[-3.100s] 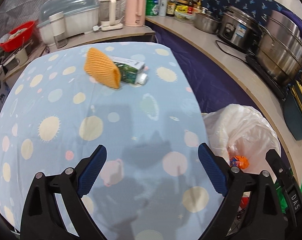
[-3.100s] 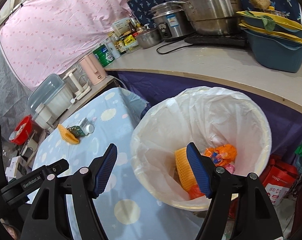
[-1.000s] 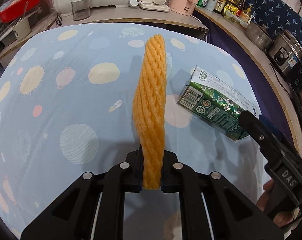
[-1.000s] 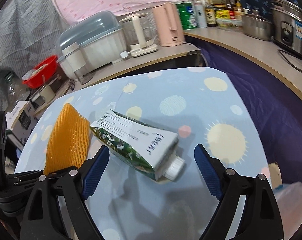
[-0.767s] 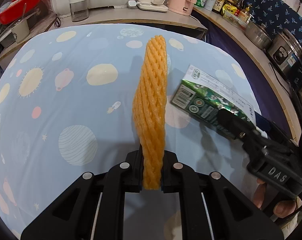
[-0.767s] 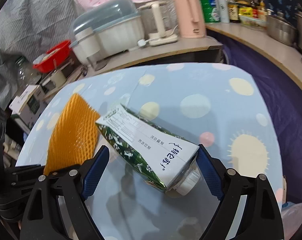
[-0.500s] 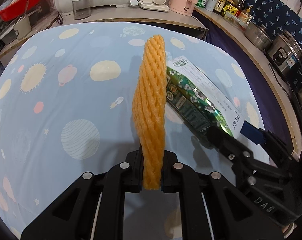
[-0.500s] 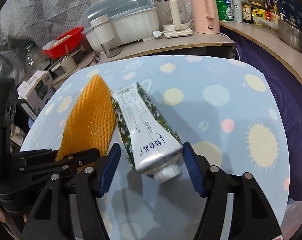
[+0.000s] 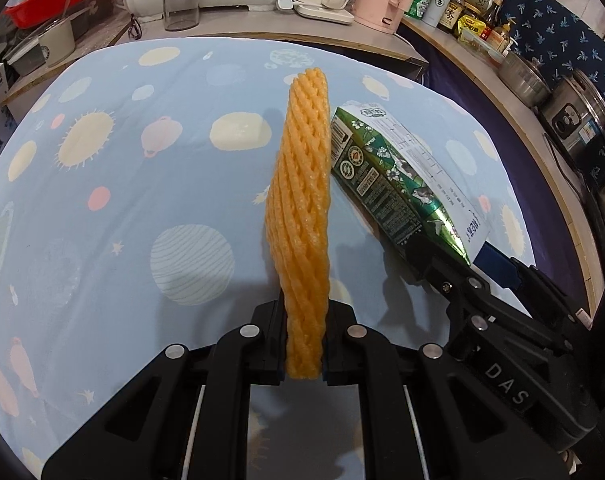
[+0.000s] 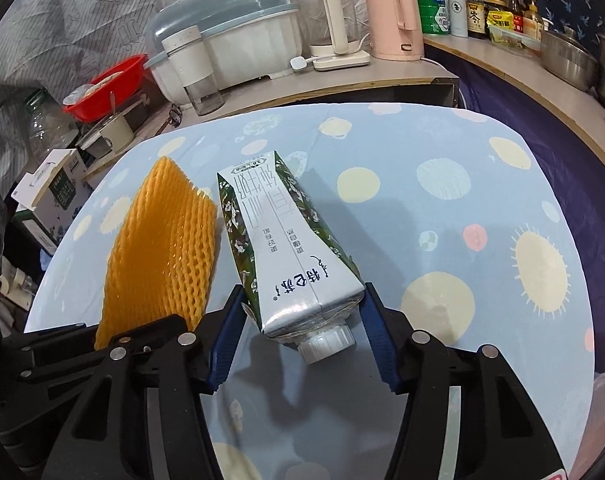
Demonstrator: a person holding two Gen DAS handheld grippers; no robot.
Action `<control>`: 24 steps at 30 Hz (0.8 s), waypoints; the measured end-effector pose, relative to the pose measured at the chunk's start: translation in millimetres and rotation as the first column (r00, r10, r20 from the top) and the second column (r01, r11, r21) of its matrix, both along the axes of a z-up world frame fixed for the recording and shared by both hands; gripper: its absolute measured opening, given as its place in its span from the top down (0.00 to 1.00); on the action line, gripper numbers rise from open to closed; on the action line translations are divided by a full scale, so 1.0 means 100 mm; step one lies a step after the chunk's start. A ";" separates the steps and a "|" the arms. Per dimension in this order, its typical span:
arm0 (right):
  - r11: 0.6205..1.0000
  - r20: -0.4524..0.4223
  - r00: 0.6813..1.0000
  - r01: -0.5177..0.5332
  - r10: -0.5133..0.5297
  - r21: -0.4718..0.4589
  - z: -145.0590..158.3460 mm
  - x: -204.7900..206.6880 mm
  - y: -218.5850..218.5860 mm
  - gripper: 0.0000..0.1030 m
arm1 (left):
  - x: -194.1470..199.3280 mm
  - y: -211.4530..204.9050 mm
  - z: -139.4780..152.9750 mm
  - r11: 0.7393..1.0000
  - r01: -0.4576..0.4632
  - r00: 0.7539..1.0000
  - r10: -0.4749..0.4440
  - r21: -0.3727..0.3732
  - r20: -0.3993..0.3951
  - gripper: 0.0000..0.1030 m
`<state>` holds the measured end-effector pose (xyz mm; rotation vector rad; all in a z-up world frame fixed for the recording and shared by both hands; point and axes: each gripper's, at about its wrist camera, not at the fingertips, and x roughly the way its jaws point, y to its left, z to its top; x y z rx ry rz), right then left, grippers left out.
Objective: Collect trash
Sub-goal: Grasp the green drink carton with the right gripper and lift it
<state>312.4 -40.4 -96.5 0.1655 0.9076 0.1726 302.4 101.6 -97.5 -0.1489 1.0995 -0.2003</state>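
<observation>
At the frame centre, the left gripper (image 9: 304, 344) is clenching the foam net (image 9: 302, 216); the right gripper (image 10: 302, 320) is probably gripping the milk carton (image 10: 290, 256), needing lifting binward.

The lower end of the orange foam net (image 9: 302, 216) is hidden between the pads of the left gripper (image 9: 303, 344). In the right wrist view its bottom edge is covered by that gripper's black body. The milk carton (image 10: 286, 248) is seen with its underside concealed (it faces the tablecloth (image 10: 462, 208)). Labels on the bottles (image 10: 474, 12) are too small to be read.
</observation>
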 end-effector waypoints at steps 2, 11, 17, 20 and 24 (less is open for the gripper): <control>1.000 0.008 1.000 0.012 -0.012 0.000 0.05 -0.06 0.00 0.46 | -0.02 -0.01 0.02 1.000 0.001 1.000 -0.001 -0.002 0.002 0.90; 0.992 0.045 0.992 0.119 -0.120 0.032 0.37 -0.60 -0.18 0.47 | -0.30 -0.05 0.16 0.999 0.030 0.999 -0.029 -0.019 0.013 0.90; 0.978 0.063 0.977 0.201 -0.204 0.053 0.55 -1.09 -0.38 0.48 | -0.63 -0.19 0.31 0.997 0.075 0.997 -0.074 -0.035 0.028 0.90; 0.971 0.081 0.968 0.233 -0.237 0.057 0.64 -1.35 -0.48 0.48 | -0.82 -0.28 0.40 0.994 0.102 0.994 -0.100 -0.039 0.041 0.90; 0.960 0.098 0.955 0.273 -0.279 0.067 0.76 -1.67 -0.62 0.49 | -1.06 -0.40 0.52 0.989 0.138 0.989 -0.135 -0.048 0.056 0.90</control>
